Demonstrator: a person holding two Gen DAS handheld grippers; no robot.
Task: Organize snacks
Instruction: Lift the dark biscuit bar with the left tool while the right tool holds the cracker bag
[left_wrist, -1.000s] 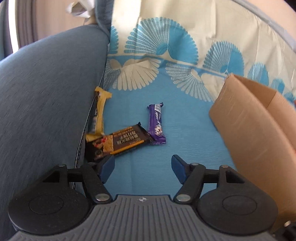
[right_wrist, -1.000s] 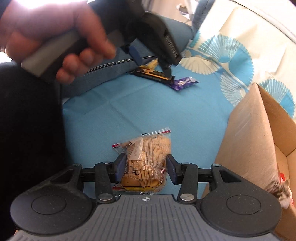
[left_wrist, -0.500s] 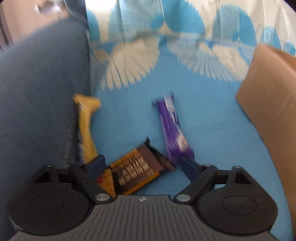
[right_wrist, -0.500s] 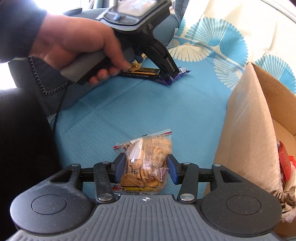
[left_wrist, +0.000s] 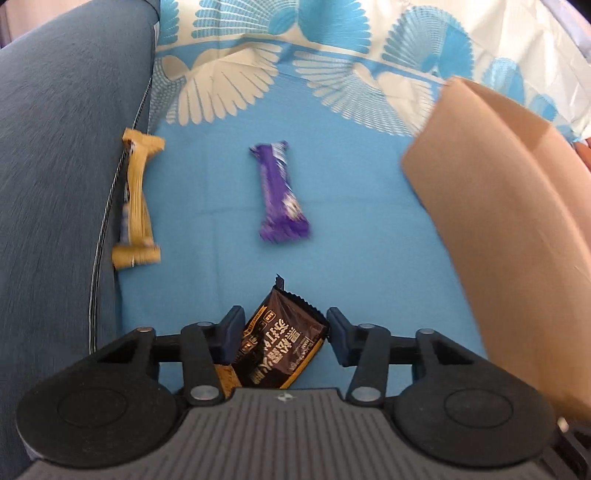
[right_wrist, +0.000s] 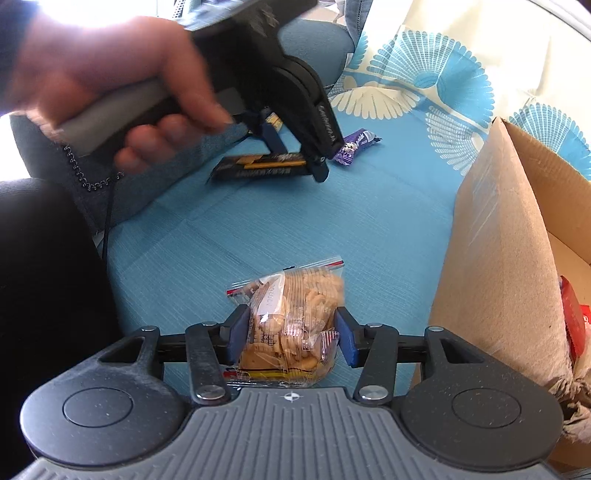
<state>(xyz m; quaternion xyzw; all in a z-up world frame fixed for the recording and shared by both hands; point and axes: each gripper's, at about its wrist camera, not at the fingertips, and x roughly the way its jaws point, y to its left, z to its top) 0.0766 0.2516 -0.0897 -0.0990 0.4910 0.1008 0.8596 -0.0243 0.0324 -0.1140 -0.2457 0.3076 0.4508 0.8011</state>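
My left gripper (left_wrist: 282, 334) is shut on a dark brown chocolate bar (left_wrist: 280, 349) and holds it off the blue cloth (left_wrist: 207, 177); it also shows in the right wrist view (right_wrist: 295, 155) with the bar (right_wrist: 258, 166). A purple bar (left_wrist: 279, 195) and a yellow bar (left_wrist: 136, 199) lie ahead on the cloth. My right gripper (right_wrist: 291, 338) is shut on a clear bag of biscuits (right_wrist: 291, 325). The cardboard box (right_wrist: 517, 229) stands just to its right.
A blue-grey sofa arm (left_wrist: 62, 147) runs along the left, touching the yellow bar. The box flap (left_wrist: 509, 206) rises at the right. Red packets (right_wrist: 572, 325) lie inside the box. A patterned cloth (left_wrist: 332, 48) covers the back.
My left gripper moved forward over the brown bar, closed on it and lifted it. My right gripper stayed shut on the biscuit bag.
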